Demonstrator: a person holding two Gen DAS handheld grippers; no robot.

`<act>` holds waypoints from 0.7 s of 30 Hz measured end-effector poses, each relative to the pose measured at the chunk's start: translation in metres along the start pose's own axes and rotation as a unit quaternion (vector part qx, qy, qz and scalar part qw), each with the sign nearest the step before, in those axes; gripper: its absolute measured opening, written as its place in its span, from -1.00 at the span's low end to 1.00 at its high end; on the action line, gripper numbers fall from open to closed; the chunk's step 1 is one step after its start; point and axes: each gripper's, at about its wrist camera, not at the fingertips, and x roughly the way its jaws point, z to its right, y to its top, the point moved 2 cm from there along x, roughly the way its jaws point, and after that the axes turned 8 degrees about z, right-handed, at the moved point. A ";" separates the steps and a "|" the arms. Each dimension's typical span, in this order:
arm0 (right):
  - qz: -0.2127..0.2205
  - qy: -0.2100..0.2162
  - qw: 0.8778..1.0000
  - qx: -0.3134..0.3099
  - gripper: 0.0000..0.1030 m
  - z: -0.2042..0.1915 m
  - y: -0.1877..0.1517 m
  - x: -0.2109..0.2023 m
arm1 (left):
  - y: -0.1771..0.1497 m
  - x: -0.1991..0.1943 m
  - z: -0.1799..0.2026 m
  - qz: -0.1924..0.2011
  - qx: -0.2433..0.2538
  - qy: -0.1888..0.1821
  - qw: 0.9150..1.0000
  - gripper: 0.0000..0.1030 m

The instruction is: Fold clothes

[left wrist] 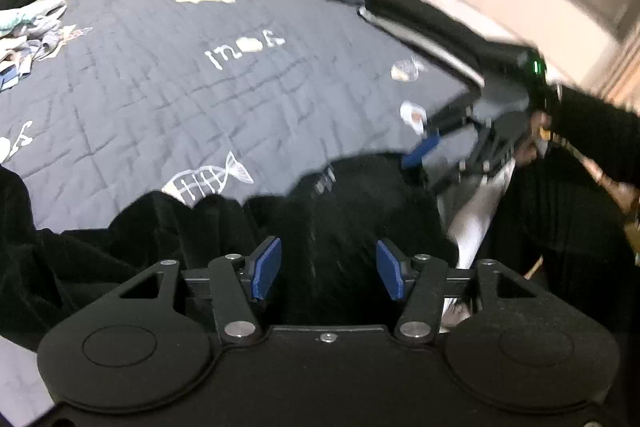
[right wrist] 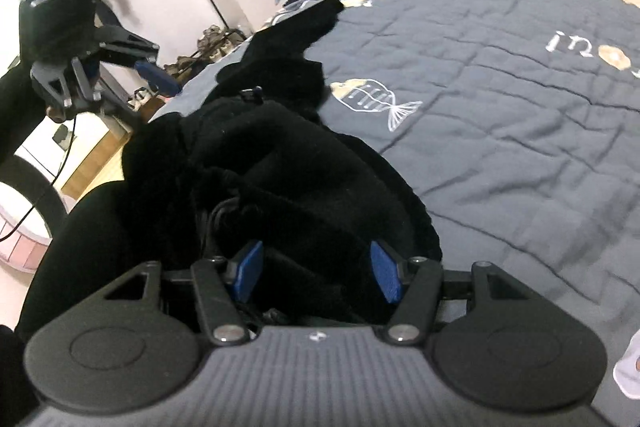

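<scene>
Right wrist view: crumpled black fleece garment [right wrist: 280, 163] at near edge of grey quilted bed [right wrist: 500, 99], long axis running away; right gripper [right wrist: 316, 275] and left gripper [left wrist: 328, 273] both wide open, holding nothing.

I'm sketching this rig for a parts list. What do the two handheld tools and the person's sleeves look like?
The left tool is matte black, with round discs at both corners, silver bolts, jointed links and two blue finger pads. The right tool matches it, except for a ribbed grey body. Seen from the left camera, it shows a small green light. The sleeve behind it is black.
</scene>
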 end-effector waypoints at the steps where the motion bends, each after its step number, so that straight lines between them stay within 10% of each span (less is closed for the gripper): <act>1: 0.000 0.000 1.000 0.003 0.16 0.001 -0.001 0.000 | 0.001 0.001 -0.002 0.002 -0.004 0.001 1.000 0.02; 10: 0.059 -0.033 0.996 0.055 0.16 0.030 0.010 -0.020 | -0.012 0.035 -0.015 -0.045 -0.028 -0.001 0.999 -0.01; 21: -0.005 -0.063 0.989 0.132 0.17 0.071 -0.012 0.028 | -0.029 0.065 -0.011 -0.087 -0.024 -0.008 0.996 0.04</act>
